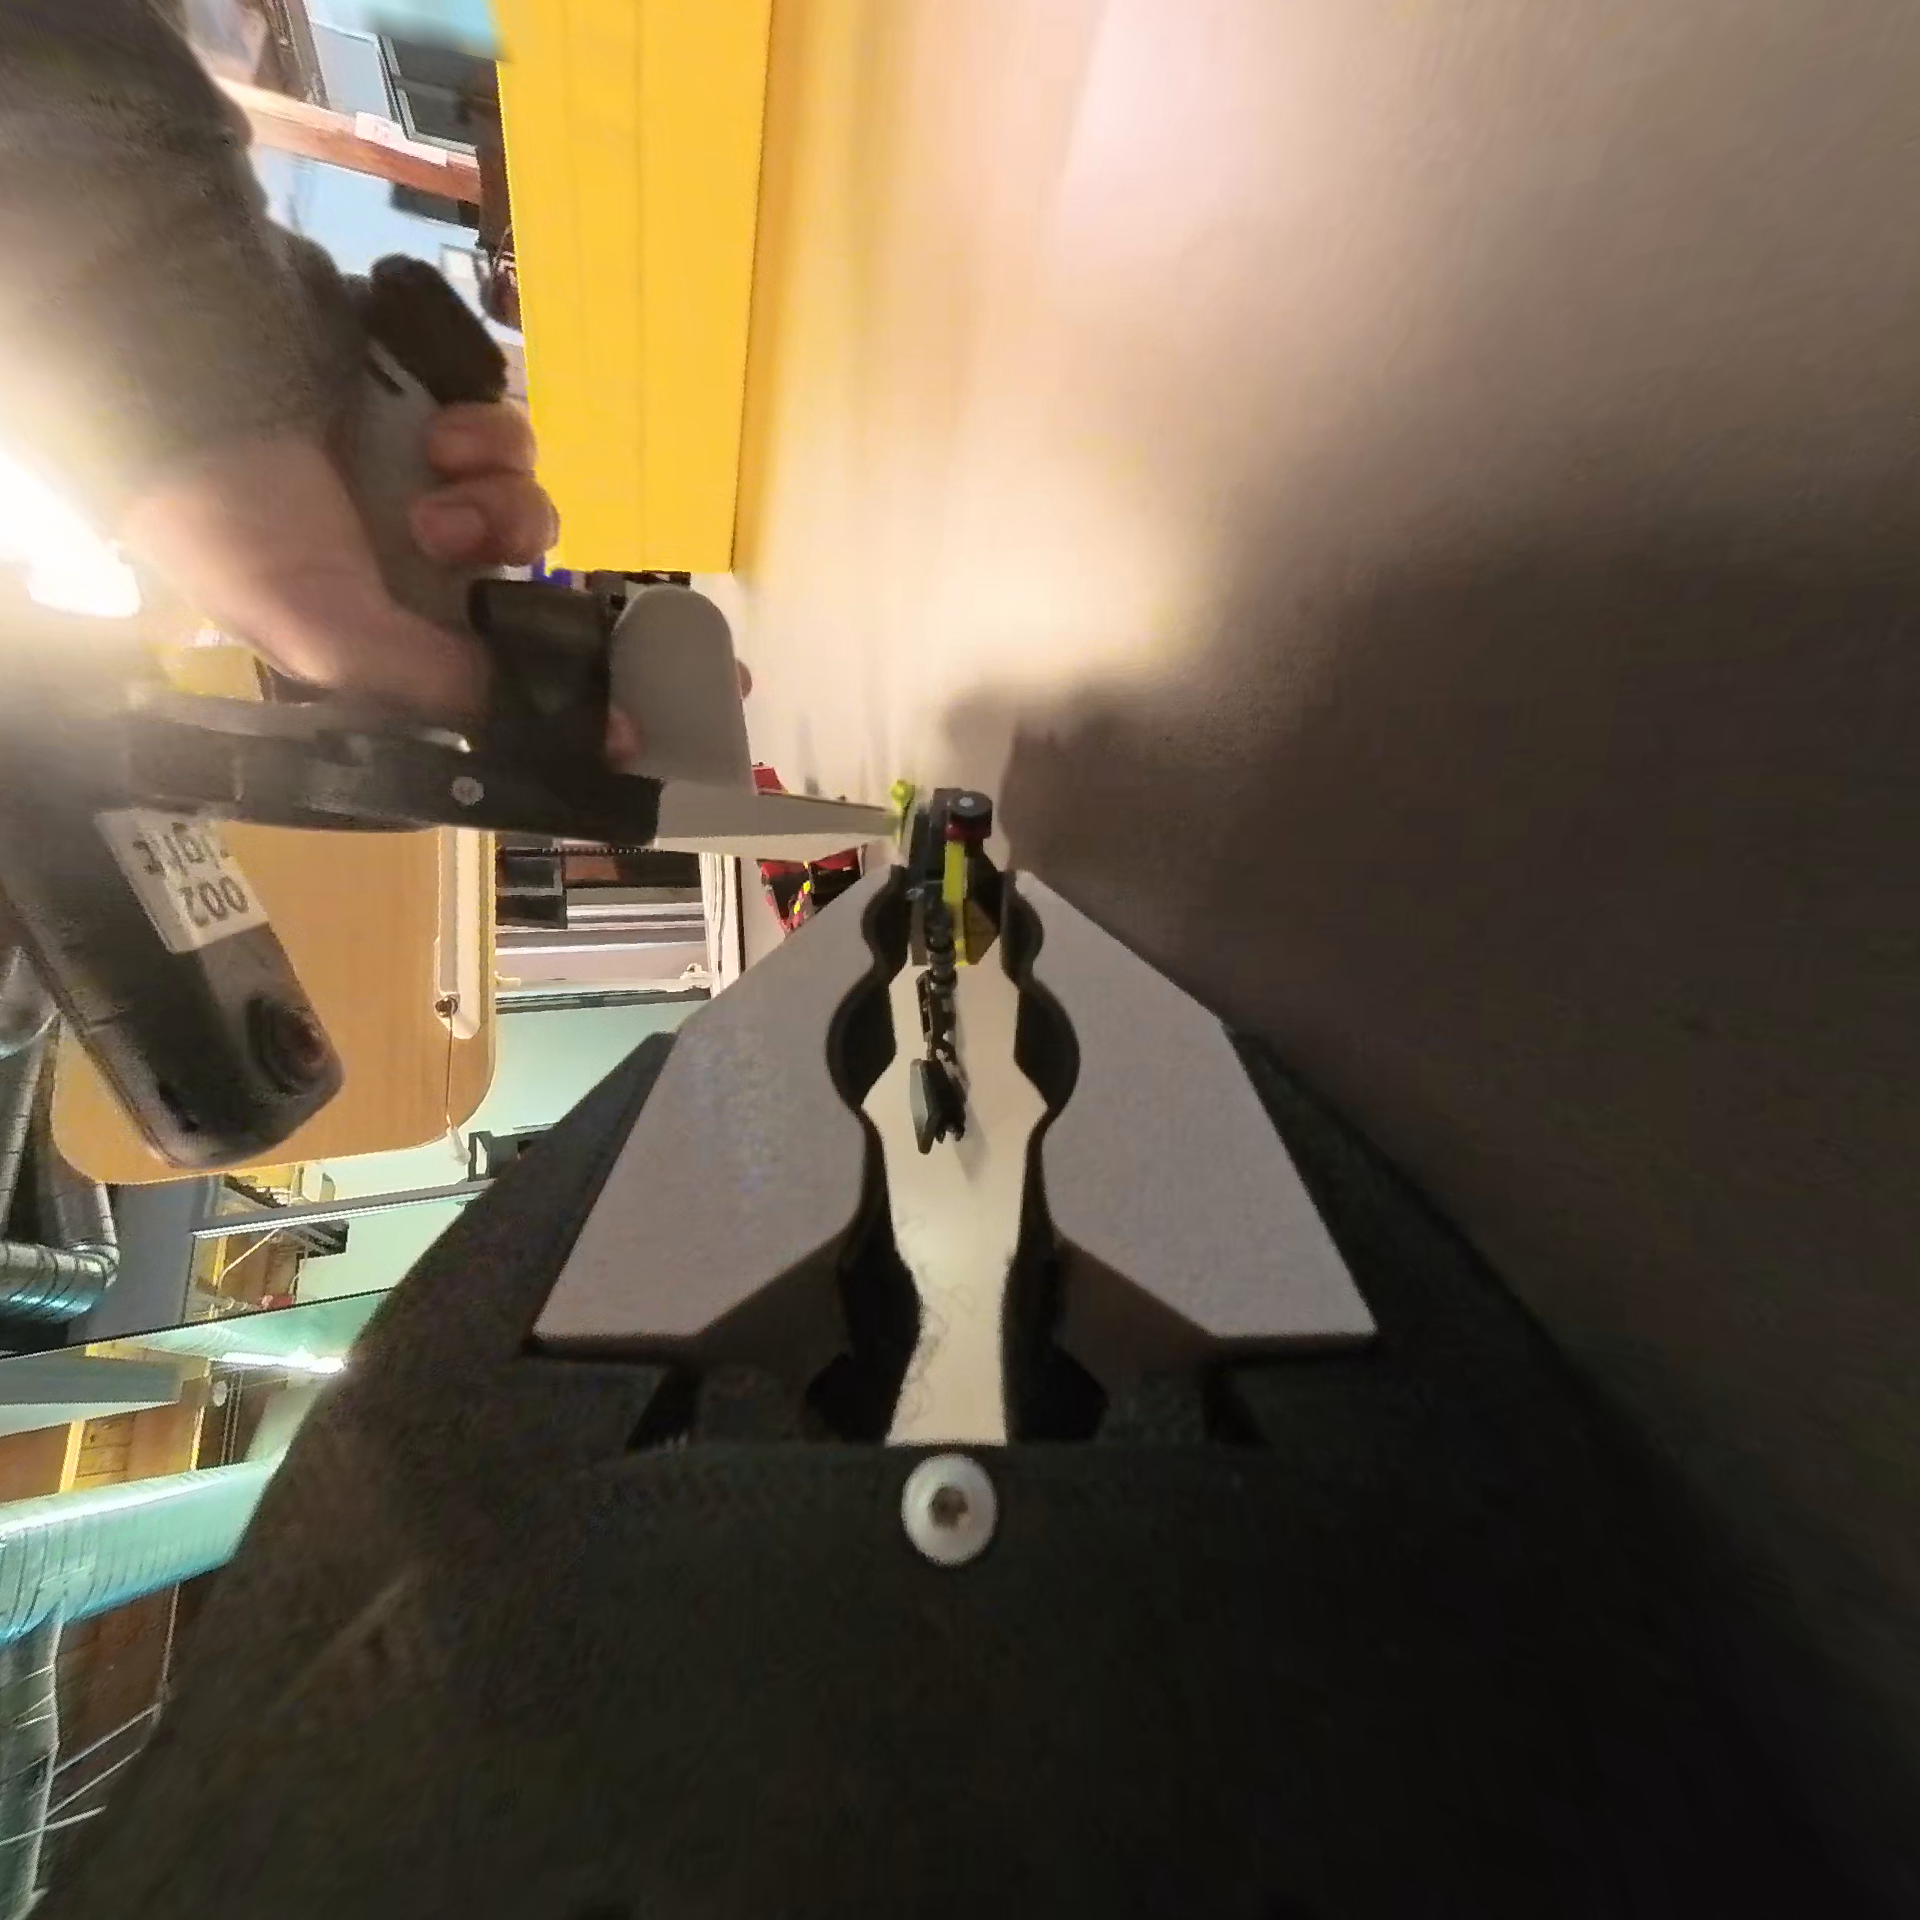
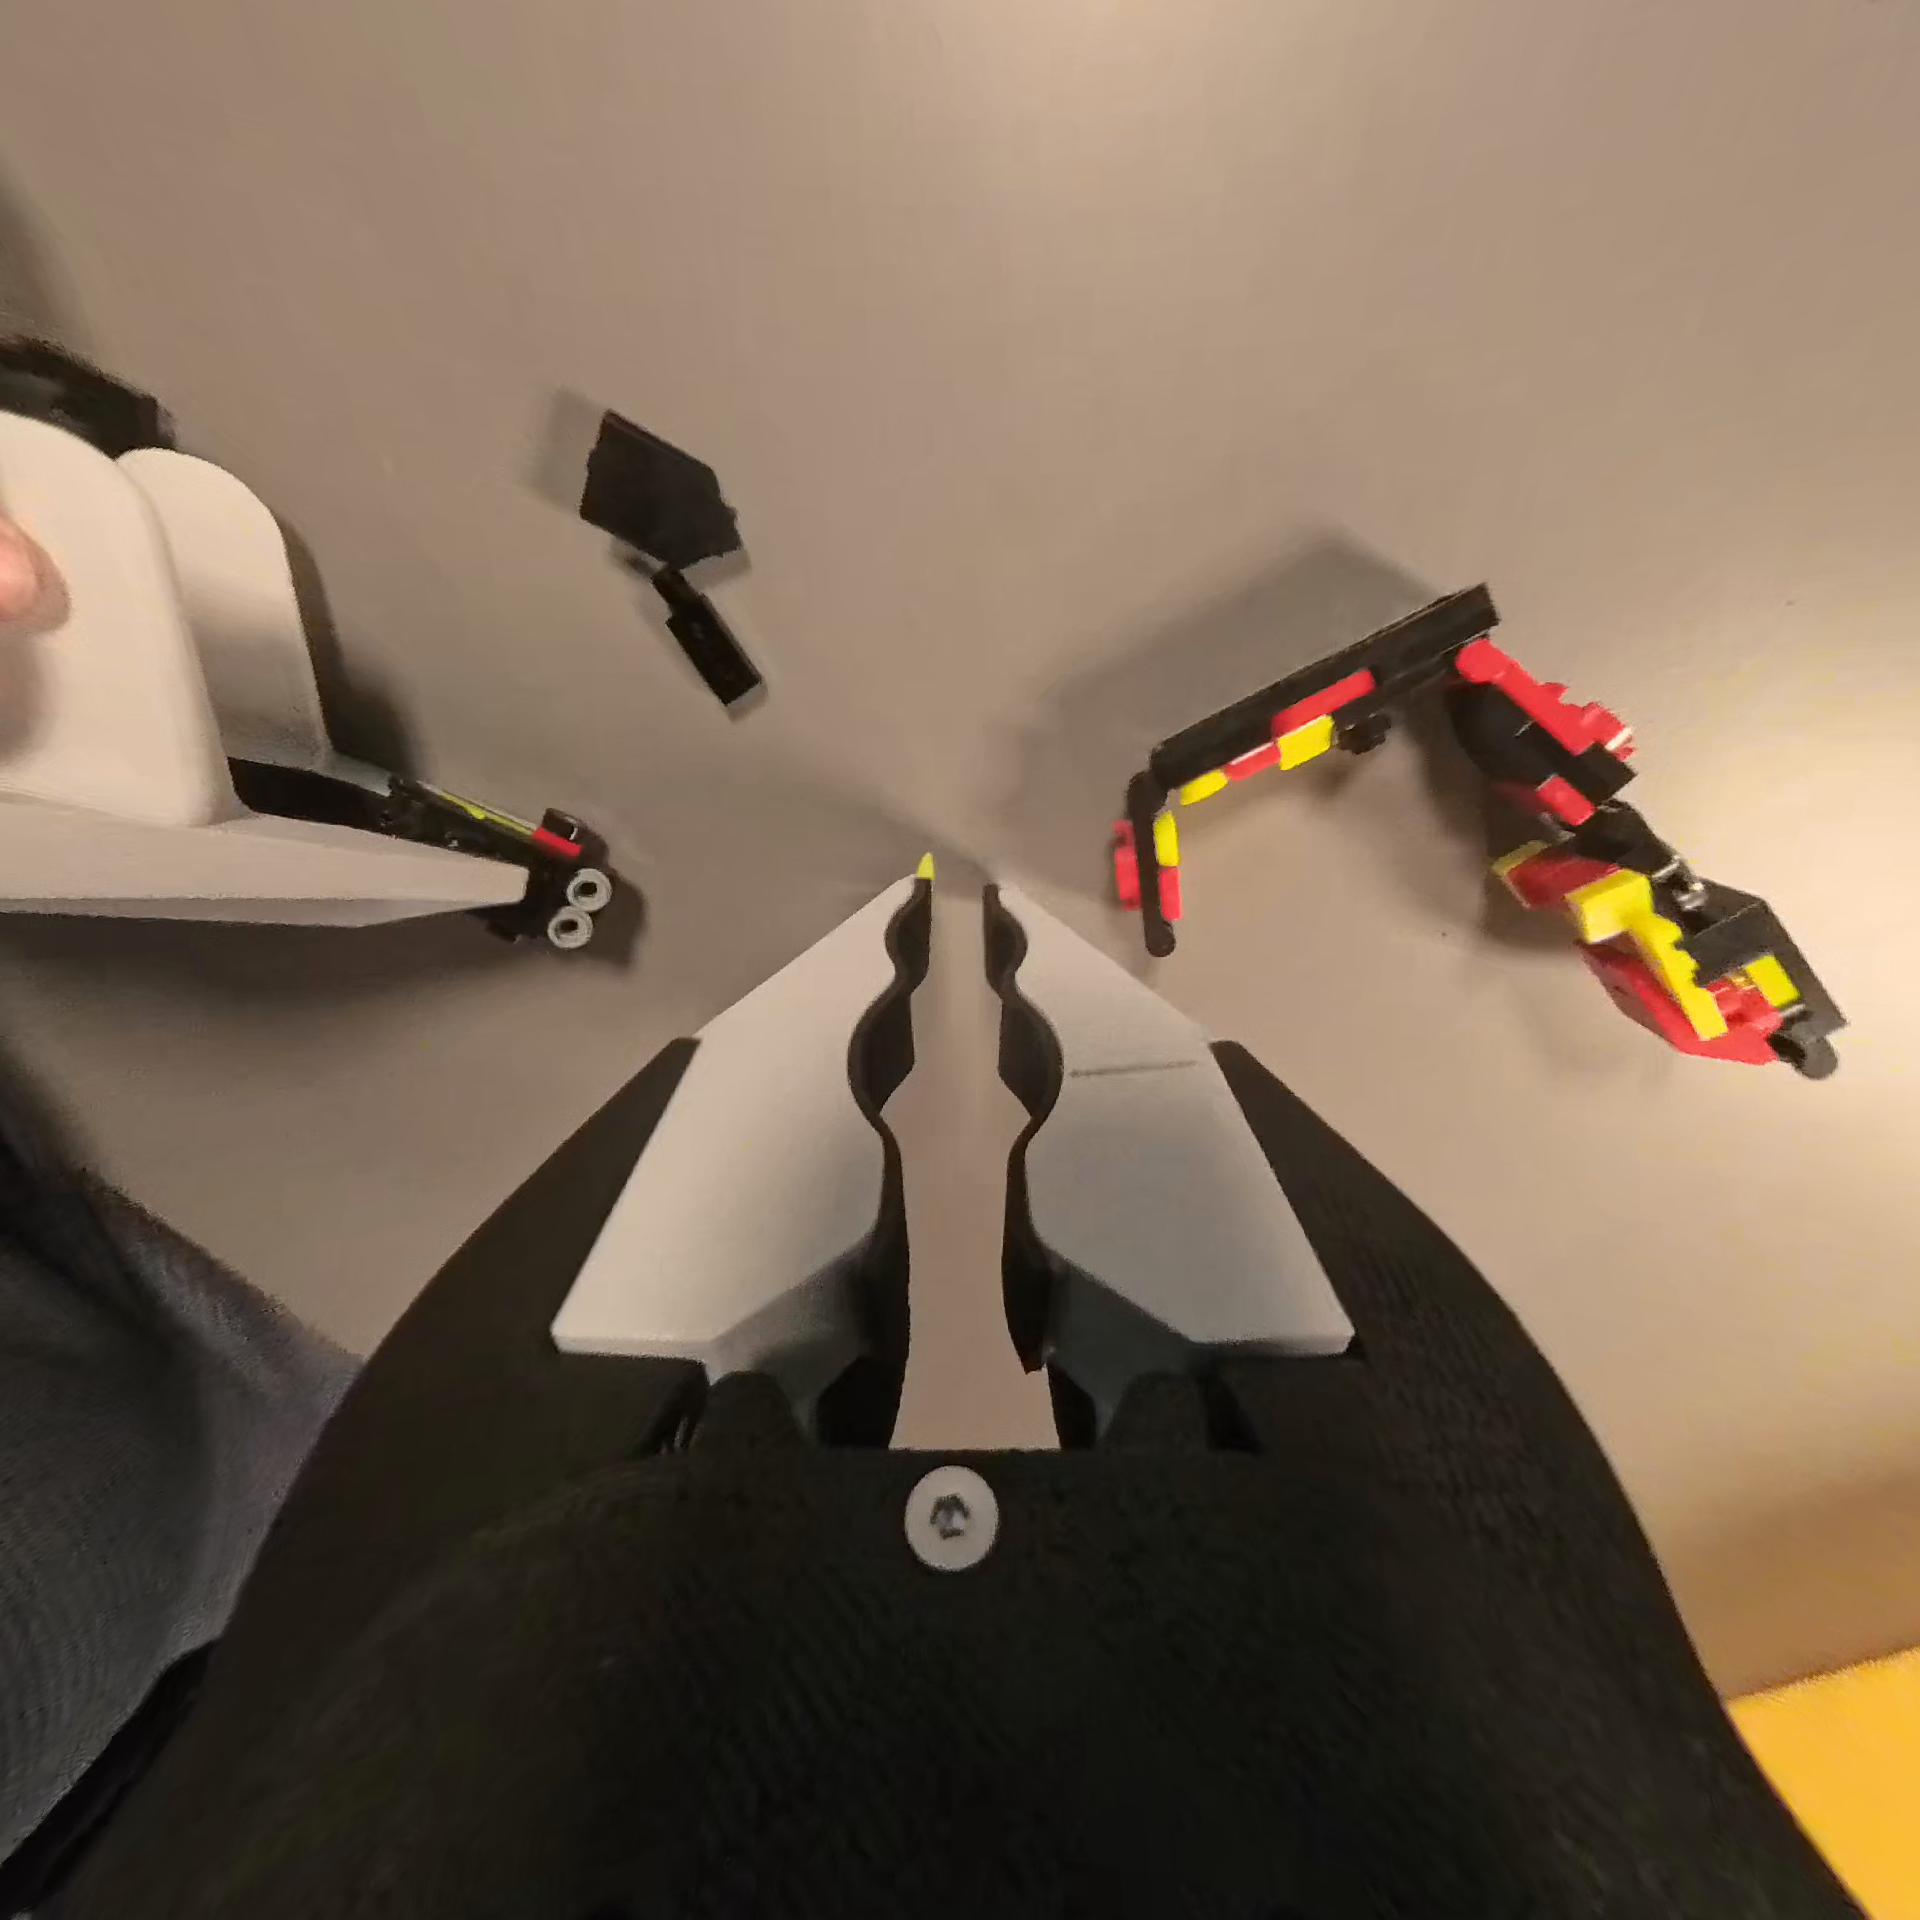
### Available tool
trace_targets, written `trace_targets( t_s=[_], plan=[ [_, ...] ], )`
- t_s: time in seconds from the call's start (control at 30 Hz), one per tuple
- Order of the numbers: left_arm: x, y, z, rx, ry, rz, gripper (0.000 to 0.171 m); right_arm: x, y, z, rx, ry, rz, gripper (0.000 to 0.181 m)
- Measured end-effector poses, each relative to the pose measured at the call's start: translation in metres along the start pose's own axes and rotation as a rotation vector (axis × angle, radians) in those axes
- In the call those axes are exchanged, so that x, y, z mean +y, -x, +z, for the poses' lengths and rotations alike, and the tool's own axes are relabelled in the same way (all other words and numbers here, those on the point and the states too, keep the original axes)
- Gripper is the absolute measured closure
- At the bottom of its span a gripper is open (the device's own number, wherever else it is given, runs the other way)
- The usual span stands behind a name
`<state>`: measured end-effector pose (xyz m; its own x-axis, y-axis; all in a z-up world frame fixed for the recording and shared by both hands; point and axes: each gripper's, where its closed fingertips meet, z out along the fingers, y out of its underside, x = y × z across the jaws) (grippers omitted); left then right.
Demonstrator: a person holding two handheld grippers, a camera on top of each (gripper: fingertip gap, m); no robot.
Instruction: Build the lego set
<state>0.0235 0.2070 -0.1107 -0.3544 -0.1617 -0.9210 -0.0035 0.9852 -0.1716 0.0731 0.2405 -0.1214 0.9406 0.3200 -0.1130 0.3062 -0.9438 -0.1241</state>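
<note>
A pale table [image 2: 1039, 312] fills the right wrist view. The large red, yellow and black lego assembly [image 2: 1507, 810] is seen at right. At left, a small black sub-assembly [image 2: 520, 842] is clamped by the left gripper [image 1: 951, 883]. A tiny yellow-green piece [image 2: 925, 868] is carried at one fingertip of the right gripper [image 2: 954, 883], whose jaws are slightly apart. Two loose black pieces [image 2: 675, 551] are seen at upper left.

Left tongs [image 1: 951, 883] clamped near the tips, pointing toward twelve o'clock. Right tongs [image 2: 956, 883] narrowly parted, something yellow-green at the left tip.
</note>
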Motion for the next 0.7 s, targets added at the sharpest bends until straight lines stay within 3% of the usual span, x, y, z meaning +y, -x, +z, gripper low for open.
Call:
trace_targets(
  t_s=[0.47, 0.7],
  plan=[
    [0.003, -0.008, -0.017, 0.007, -0.002, 0.008, 0.155, 0.007, 0.009, -0.001, -0.128, 0.024, 0.209, 0.171],
    [0.008, -0.008, -0.027, 0.009, -0.002, 0.017, 0.155, 0.011, 0.011, 0.001, 0.078, 0.046, 0.131, 0.173]
  ],
)
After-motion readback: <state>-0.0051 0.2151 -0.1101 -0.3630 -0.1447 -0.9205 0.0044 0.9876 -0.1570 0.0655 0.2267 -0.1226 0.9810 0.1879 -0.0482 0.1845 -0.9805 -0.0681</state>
